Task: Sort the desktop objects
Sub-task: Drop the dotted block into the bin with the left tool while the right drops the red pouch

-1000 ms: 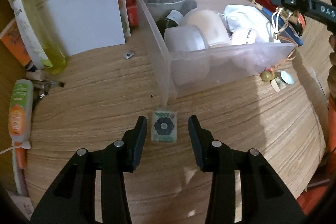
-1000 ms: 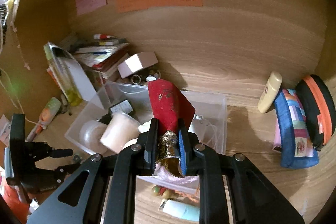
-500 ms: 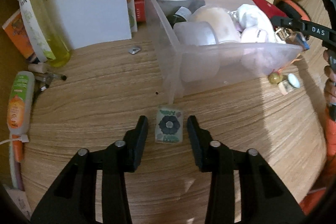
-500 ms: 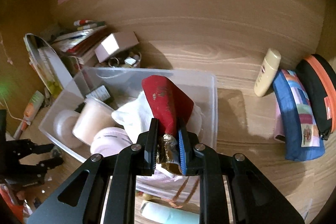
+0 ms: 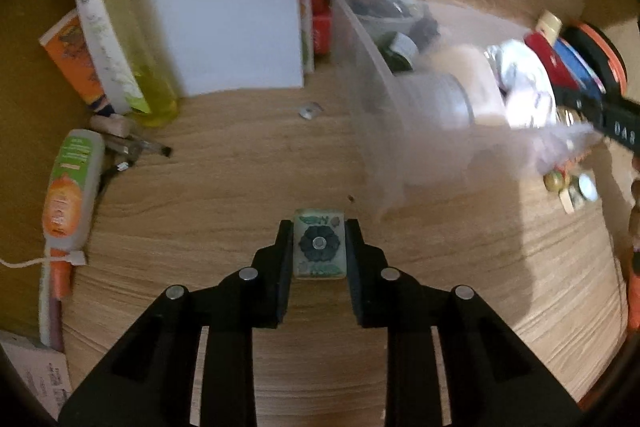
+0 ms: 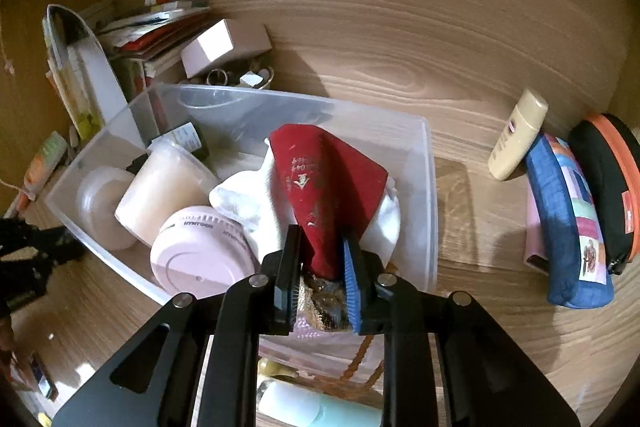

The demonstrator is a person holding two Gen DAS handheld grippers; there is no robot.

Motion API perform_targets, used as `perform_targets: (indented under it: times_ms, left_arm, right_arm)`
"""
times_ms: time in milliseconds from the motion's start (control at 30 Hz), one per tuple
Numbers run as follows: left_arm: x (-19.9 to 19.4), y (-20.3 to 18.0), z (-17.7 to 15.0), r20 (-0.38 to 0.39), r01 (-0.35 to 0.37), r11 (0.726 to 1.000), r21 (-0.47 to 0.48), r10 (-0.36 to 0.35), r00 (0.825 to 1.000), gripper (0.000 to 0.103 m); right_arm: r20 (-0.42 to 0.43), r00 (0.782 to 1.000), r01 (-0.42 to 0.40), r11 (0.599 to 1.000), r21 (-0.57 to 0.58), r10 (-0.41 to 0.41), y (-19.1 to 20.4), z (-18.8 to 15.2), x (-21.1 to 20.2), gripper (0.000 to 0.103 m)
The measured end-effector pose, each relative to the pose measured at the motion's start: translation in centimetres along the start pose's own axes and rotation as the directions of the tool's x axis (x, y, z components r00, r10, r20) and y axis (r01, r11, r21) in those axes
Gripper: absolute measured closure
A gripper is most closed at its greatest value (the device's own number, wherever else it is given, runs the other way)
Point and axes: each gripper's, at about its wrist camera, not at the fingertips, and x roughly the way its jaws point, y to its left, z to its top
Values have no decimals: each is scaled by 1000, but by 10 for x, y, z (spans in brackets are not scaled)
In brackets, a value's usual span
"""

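Between the black fingers of the left gripper (image 5: 319, 247) sits a small pale square tile with a dark green flower print (image 5: 319, 246), lying flat on the wooden counter (image 5: 224, 187); both pads press its sides, so the jaws are closed on it. Just beyond the tile stands the near corner of a clear plastic storage bin (image 5: 372, 115). Well off to the left lie an orange-and-green squeeze tube (image 5: 68, 195) and a tall yellow-green bottle (image 5: 120, 39) leaning by a white sheet of paper (image 5: 224, 23).

Over the same bin (image 6: 430, 187), the right gripper (image 6: 322, 263) has its jaws opening slightly, yet the pads still clamp the gold-trimmed lower end of a red fabric pouch (image 6: 324, 187), whose upper part leans over a crumpled white cloth (image 6: 240, 203) inside the bin. Beside the cloth rest a round pink container (image 6: 200, 255) and a cream-coloured jar (image 6: 168, 187). Farther right on the counter, well apart from the bin, a beige lotion bottle (image 6: 516, 143) leans against a blue patchwork pouch (image 6: 568, 227), with a black-and-orange case (image 6: 608, 179) behind.
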Motion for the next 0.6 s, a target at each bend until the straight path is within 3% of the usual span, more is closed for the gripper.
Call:
perform_targets:
  times_ms: [167,500,600]
  left_arm:
    - [-20,11,14,55,12,999,-31,-10,998,79]
    - [-52,-12,52,158,66,997,29,-70,985,79]
    - [-54,-28,54,168,85,994,66,-95,981,79]
  right_arm:
    - [-19,1000,-16,1000,16,17,-3,2,-2,79]
    - [7,997,-79,995,61,79,-10,5,-23,51]
    - [30,998,-65,996,65,63,-9,5,-35,31]
